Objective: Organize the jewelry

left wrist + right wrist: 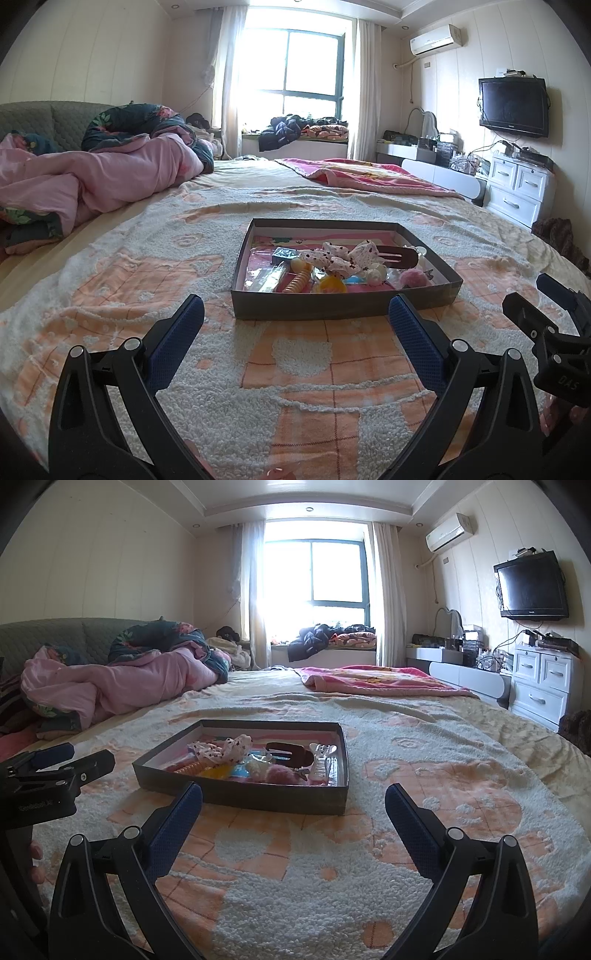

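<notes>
Nearest the lens, the left gripper (295,317) and right gripper (293,801) hover with jaws spread wide and empty over the bed's blanket (295,387). Just ahead, the shallow tray (236,797) holds jumbled hair clips and scrunchies. Best approach low, singling out one edge piece such as the clear claw clip (320,764).

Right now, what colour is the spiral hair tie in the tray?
Orange spiral hair tie; clearest in the left wrist view.

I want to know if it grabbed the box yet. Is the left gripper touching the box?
Apart. In the left wrist view, bare blanket shows between the open left gripper and the box.
</notes>
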`<state>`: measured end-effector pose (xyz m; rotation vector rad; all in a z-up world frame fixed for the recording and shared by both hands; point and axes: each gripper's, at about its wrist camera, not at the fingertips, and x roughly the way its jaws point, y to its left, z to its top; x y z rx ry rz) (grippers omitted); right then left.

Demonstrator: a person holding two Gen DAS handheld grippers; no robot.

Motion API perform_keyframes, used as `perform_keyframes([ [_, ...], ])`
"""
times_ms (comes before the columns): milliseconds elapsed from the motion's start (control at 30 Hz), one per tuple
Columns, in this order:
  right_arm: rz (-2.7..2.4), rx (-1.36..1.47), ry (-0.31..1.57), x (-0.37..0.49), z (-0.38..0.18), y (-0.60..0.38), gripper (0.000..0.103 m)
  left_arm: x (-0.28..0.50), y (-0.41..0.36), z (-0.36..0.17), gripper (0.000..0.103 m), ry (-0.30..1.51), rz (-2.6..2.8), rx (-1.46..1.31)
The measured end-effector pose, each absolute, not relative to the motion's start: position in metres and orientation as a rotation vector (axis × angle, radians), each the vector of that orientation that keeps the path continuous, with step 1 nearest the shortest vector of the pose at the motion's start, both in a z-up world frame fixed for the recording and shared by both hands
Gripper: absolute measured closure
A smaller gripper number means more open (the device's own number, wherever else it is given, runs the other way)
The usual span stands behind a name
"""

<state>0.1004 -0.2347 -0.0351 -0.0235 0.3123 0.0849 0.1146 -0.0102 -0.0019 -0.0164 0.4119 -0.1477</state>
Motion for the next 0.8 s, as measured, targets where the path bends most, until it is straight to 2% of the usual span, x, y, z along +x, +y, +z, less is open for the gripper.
perform_keyframes([
  [800, 0.092, -0.026, 0.317, 0.1006, -0.0348, -0.235, 0.006, 0.1145, -0.0103, -0.0019, 0.011, 0.411, -0.148, -0.016],
])
